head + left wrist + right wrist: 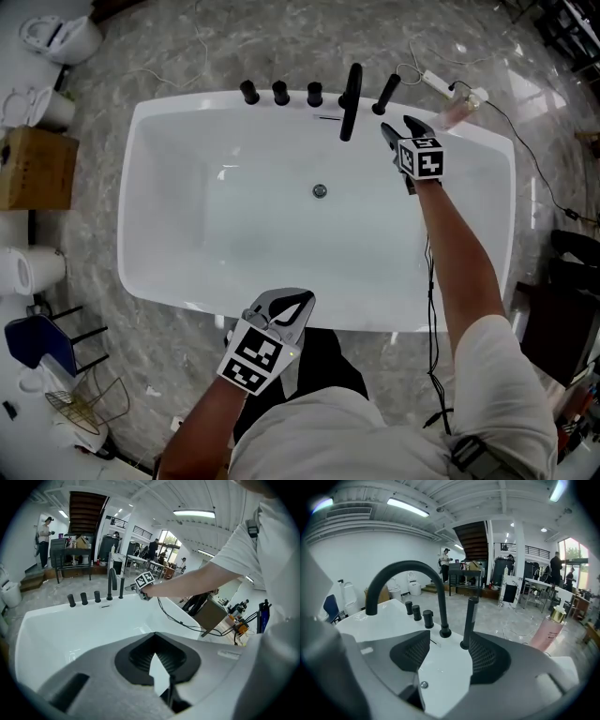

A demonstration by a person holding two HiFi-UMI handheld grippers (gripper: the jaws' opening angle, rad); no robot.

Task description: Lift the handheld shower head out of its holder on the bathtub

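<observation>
The handheld shower head [386, 94] is a slim black wand standing upright in its holder on the far rim of the white bathtub [169, 141]. It stands just right of the arched black spout [350, 101]. My right gripper [398, 129] hovers over that rim, open, just short of the wand. In the right gripper view the shower head [469, 620] rises close beyond the right pad [487, 656], with nothing between the jaws of the right gripper [447, 653]. My left gripper [289, 305] hangs at the near rim, its tips together and empty; in its own view the left gripper [154, 654] faces the tub.
Three black knobs [280, 92] line the rim left of the spout. A pink bottle [457, 108] and a power strip stand on the floor beyond the right corner. A cable trails along my right arm. A cardboard box [33, 169], toilets and a blue chair [37, 342] sit at left.
</observation>
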